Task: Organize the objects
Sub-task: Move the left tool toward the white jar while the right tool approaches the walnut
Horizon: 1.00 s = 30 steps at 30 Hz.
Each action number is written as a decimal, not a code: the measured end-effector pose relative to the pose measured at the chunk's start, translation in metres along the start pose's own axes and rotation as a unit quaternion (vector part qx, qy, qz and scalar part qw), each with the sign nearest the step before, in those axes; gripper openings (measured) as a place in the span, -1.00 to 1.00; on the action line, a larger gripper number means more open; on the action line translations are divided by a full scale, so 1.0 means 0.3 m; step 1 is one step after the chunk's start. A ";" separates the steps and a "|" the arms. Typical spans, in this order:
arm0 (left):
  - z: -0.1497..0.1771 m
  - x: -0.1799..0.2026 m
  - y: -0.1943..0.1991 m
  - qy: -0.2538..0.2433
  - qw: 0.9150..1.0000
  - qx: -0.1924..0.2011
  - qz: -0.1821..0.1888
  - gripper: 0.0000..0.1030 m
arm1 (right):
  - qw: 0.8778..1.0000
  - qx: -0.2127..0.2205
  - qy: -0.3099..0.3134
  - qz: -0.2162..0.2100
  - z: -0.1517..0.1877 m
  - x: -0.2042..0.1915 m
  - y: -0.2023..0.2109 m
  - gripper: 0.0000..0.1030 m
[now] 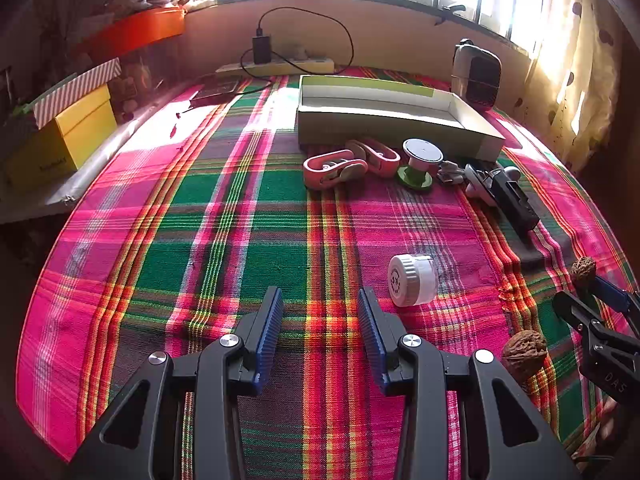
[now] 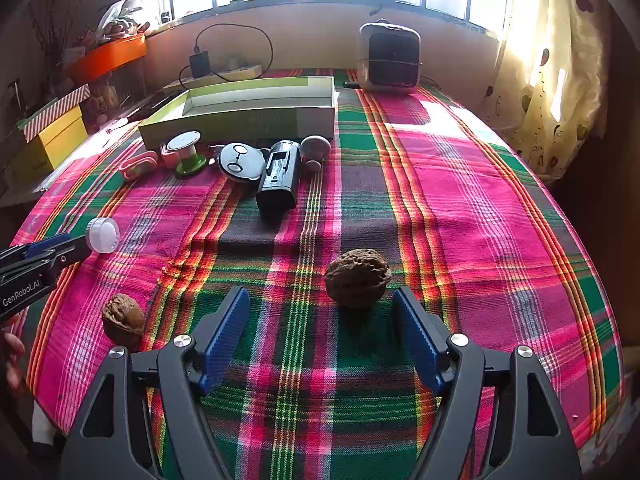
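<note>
Left wrist view: the left gripper (image 1: 320, 312) hangs over the plaid cloth (image 1: 224, 216) with its jaws spread and nothing between them. At about one o'clock from its tips, just beside them, a small white jar (image 1: 412, 280) lies on its side, lid end toward the camera; the print on that lid is too small to read. At twelve o'clock, well apart, sits the shallow open box (image 1: 400, 120) with a pale green outer wall; as far as its inside shows, it holds nothing. Along its near wall lie pink clips (image 1: 332, 168), a green spool (image 1: 418, 164) and a black device (image 1: 514, 200). At three o'clock one walnut (image 1: 524, 352) rests near the right gripper's arm, which bears the letters "DAS". At ten o'clock, off the cloth, a yellow box (image 1: 68, 136) carries a striped lid tilted open; its contents are hidden and its dark label is unreadable. In the right wrist view, the right gripper (image 2: 320, 300) also stands released, and a second walnut (image 2: 357, 278) sits on the cloth between its fingertips, nearer the right one, touched by neither. At nine o'clock the left gripper's side reads "GenRobot.AI". A round white panda-faced piece (image 2: 242, 162) lies in front of the open box.
</note>
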<state>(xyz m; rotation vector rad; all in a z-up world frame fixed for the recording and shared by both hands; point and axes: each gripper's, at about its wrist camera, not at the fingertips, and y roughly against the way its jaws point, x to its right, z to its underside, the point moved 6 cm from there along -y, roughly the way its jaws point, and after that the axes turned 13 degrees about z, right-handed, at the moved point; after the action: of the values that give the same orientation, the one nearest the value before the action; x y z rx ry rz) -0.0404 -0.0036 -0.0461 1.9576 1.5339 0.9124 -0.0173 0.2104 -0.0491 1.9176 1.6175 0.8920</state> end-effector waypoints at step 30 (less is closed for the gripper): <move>0.001 -0.023 0.018 0.004 1.000 0.009 0.025 -0.30 | 1.000 0.009 0.017 -0.023 0.008 0.016 0.009 0.44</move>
<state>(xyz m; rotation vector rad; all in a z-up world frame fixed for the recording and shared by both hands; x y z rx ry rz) -0.0377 -0.0117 -0.0440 2.0165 1.5088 0.9309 -0.0134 0.2147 -0.0479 1.8781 1.6878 0.9001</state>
